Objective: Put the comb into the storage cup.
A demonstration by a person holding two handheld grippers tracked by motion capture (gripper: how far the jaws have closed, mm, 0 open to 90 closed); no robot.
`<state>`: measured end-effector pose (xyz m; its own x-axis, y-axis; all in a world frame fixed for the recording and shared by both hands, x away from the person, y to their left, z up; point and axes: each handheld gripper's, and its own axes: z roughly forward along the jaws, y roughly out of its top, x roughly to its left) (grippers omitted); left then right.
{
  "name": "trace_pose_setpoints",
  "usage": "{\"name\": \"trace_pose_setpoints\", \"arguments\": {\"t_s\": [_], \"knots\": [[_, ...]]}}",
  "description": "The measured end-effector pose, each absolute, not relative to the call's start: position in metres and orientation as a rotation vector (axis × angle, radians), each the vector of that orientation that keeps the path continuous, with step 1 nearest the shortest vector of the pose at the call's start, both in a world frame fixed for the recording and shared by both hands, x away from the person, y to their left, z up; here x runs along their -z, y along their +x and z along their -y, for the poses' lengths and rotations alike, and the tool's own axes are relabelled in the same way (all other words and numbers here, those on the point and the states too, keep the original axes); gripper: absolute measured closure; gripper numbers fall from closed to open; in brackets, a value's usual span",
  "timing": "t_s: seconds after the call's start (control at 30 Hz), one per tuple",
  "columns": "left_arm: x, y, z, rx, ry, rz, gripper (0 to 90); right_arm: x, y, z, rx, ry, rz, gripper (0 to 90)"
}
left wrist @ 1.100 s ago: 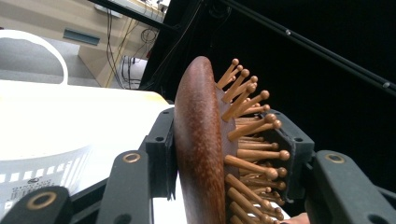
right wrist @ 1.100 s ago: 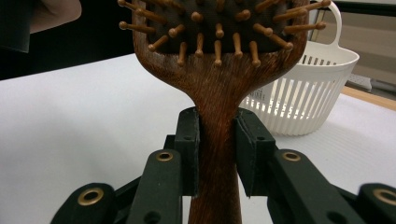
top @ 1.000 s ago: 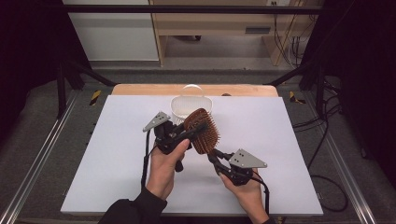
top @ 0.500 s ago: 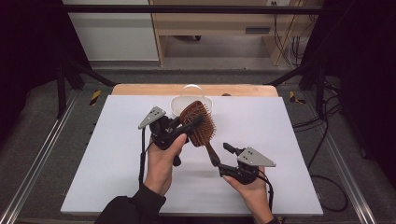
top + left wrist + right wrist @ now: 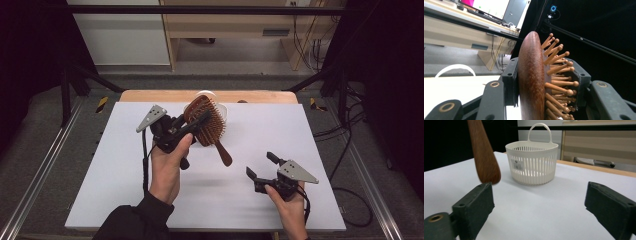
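Scene: a person is working two hand-held claws over a white surface, with a wooden hairbrush and a white slotted basket in play.
Brush: it is hanging above the far middle of the surface, just in front of the basket, head up and handle slanting down toward the person.
Left claw: it is clamping the brush head across its thickness — one jaw on the smooth back, the other among the pegs.
Why so: gripping the head is leaving the handle free, seemingly to lower the brush handle-first into the basket.
Right claw: its jaws have just been opening and are standing wide with nothing between them, low over the near right of the surface, apart from the handle tip.
Why so: letting go is handing the brush wholly to the left claw.
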<state>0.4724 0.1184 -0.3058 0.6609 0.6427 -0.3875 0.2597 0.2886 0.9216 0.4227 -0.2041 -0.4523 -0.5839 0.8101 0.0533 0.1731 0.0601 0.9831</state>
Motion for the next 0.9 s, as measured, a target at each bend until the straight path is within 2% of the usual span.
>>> {"name": "trace_pose_setpoints", "arguments": {"t_s": [0.5, 0.9], "knots": [[0.277, 0.506, -0.097, -0.371, 1.310, -0.820, 50.9, 0.459, 0.416, 0.237, -1.512, 1.022, -1.798, 4.8], [0.257, 0.539, -0.092, -0.423, 1.266, -0.857, 50.8, 0.464, 0.419, 0.235, -1.520, 1.033, -1.787, 5.1]]}}
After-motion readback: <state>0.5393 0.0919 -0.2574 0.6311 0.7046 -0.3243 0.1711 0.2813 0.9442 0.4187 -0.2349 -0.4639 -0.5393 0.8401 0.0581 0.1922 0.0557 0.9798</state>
